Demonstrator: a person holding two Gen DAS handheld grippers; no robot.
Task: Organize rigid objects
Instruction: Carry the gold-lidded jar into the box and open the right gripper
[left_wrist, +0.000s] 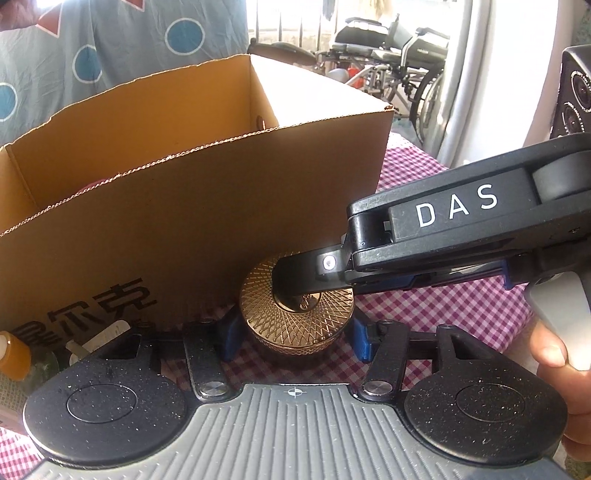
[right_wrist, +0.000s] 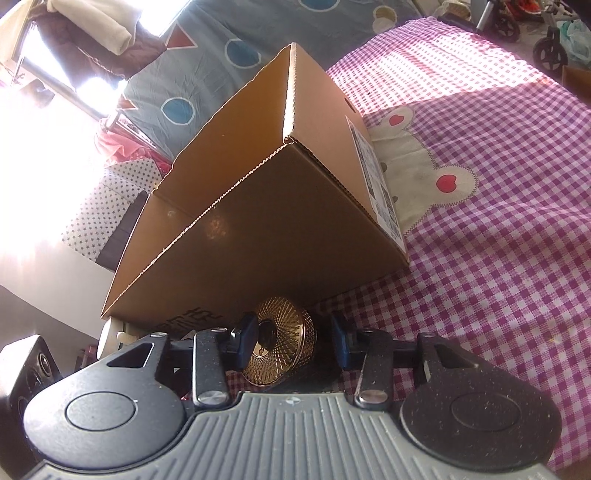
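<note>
The gold lid (left_wrist: 295, 310) sits low centre in the left wrist view, on the checked cloth (left_wrist: 424, 306) against the cardboard box (left_wrist: 184, 206). The left gripper (left_wrist: 293, 332) pinches its sides; the right gripper (right_wrist: 291, 341) – entering from the right – has one finger (left_wrist: 295, 277) in its centre hole. Only the right view shows that gripper's other finger (right_wrist: 341, 345) standing clear of the rim – its grip unclear – and the box's shipping label (right_wrist: 376, 184).

Hidden and cut-off bits around the gripper

The right gripper (left_wrist: 295, 291) covers the gold lid's (left_wrist: 295, 317) centre; the cardboard box (left_wrist: 192, 221) wall hides its contents ahead, its printed characters (left_wrist: 92, 314) are cut off, and an orange bottle (left_wrist: 13, 356) leftward leaves the frame.
</note>
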